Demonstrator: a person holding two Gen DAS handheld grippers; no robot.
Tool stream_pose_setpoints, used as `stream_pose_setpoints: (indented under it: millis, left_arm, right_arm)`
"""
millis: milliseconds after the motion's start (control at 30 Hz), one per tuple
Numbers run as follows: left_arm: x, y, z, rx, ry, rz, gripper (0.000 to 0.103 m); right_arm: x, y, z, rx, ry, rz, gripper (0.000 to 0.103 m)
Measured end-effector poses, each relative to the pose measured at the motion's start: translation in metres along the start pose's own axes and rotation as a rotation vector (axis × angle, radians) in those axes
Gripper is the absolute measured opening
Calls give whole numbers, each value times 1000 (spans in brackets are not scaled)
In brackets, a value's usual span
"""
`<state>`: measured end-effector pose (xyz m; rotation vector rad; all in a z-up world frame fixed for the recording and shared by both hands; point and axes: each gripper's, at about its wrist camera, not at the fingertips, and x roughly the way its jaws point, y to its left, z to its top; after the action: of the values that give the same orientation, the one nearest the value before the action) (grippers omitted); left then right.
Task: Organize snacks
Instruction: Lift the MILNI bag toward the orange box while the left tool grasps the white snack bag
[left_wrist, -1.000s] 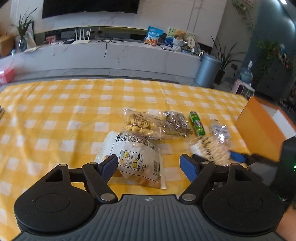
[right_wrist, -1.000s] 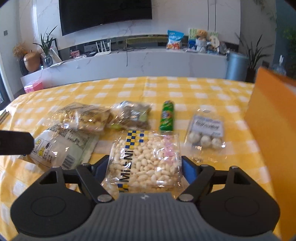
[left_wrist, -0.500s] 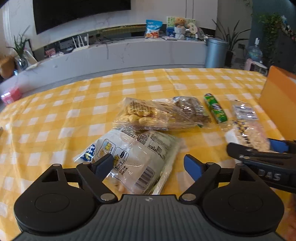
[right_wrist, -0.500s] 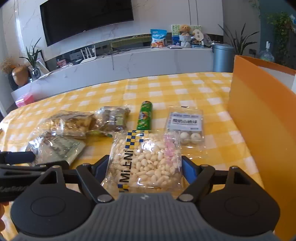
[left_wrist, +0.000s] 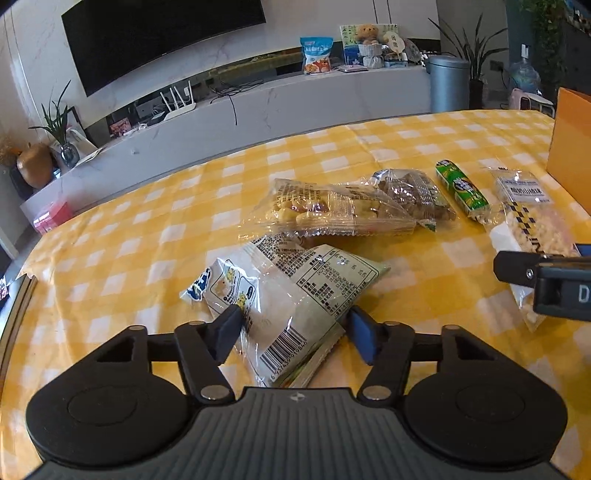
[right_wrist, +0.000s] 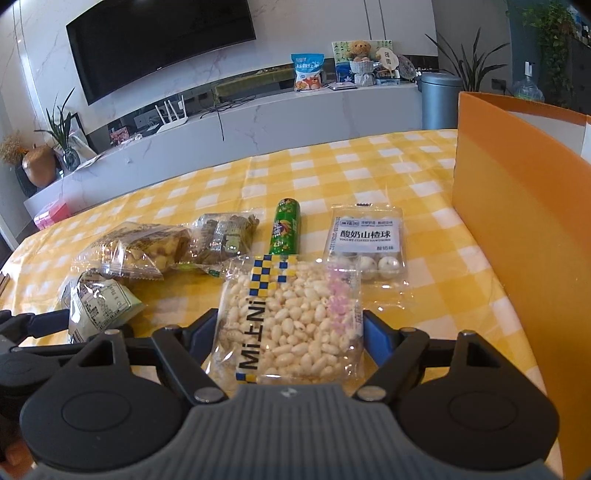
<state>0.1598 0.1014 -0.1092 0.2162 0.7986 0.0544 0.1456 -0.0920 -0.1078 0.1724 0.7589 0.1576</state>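
Left hand-held gripper (left_wrist: 293, 332) lower, jaws closing

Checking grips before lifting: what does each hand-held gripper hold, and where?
Right: clear puffed-rice bag, by its side edges. Left: closing around white printed bag; grip uncertain.

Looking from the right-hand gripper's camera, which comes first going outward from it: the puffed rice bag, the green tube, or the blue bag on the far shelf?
1. Puffed rice bag: between the fingers of the right gripper.
2. Green tube: just beyond the bag, mid-table.
3. Blue bag: far back, standing on the white shelf under the TV.
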Motion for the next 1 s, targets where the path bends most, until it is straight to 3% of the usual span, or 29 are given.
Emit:
stream_pose_setpoints:
  millis: [200, 467, 867, 1000]
  left_arm:
    - [-11, 4, -6, -15, 12, -22, 60]
    - [-37, 27, -1, -149, -7, -143, 48]
    - [-73, 26, 2, -137, -24, -164, 39]
    - [-82, 30, -3, -207, -18, -259, 37]
  right_arm:
    - [0, -2, 1, 11, 1, -6, 78]
    - [-5, 3, 1, -10, -7, -6, 78]
    - [-27, 9, -6, -10, 35, 55, 78]
    - [-42, 11, -2, -23, 18, 74, 78]
